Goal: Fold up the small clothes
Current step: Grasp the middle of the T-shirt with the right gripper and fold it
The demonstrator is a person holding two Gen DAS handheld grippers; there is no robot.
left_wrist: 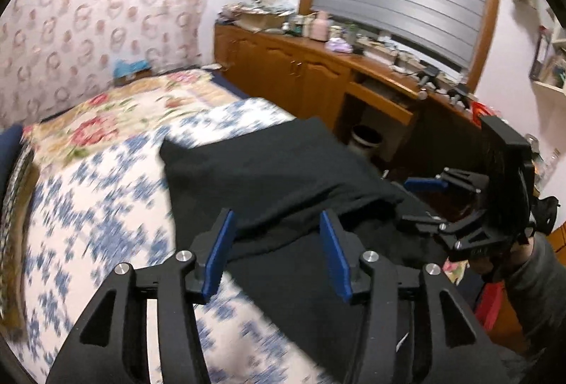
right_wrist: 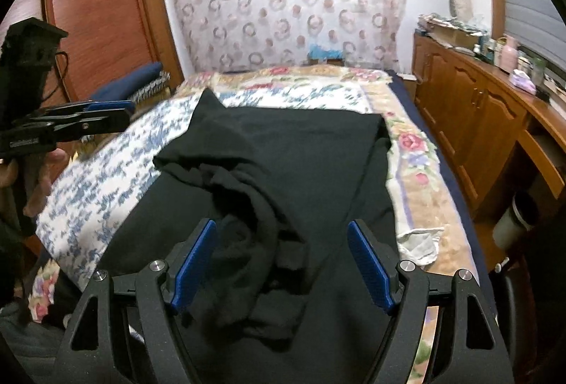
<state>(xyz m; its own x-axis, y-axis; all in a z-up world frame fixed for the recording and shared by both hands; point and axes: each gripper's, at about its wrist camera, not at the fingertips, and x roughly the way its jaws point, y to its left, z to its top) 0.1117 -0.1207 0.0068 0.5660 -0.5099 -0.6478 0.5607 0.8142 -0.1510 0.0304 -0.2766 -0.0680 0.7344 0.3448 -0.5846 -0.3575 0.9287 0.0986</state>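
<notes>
Left hand-held gripper (left_wrist: 276, 256) and right hand-held gripper (right_wrist: 283, 263): I hold both released, jaws spread above the black garment (right_wrist: 283, 154), which lies partly bunched on the bed (right_wrist: 106, 164), presumably so I can choose an edge to fold.

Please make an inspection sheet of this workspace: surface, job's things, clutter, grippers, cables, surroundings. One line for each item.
Surface: bed covered with a blue-and-white patterned cloth and a floral blanket.
Job's things: black garment spread on the bed, partly folded, with a bunched ridge along the middle.
Clutter: small white cloth at the bed's right edge.
Grippers: left gripper open, over the garment's edge, holding nothing; right gripper open above the bunched fabric, holding nothing.
Cables: a thin dark cable behind the left gripper in the right wrist view.
Surroundings: wooden cabinet with a crowded top, wardrobe, patterned wall hanging, shuttered window.
</notes>
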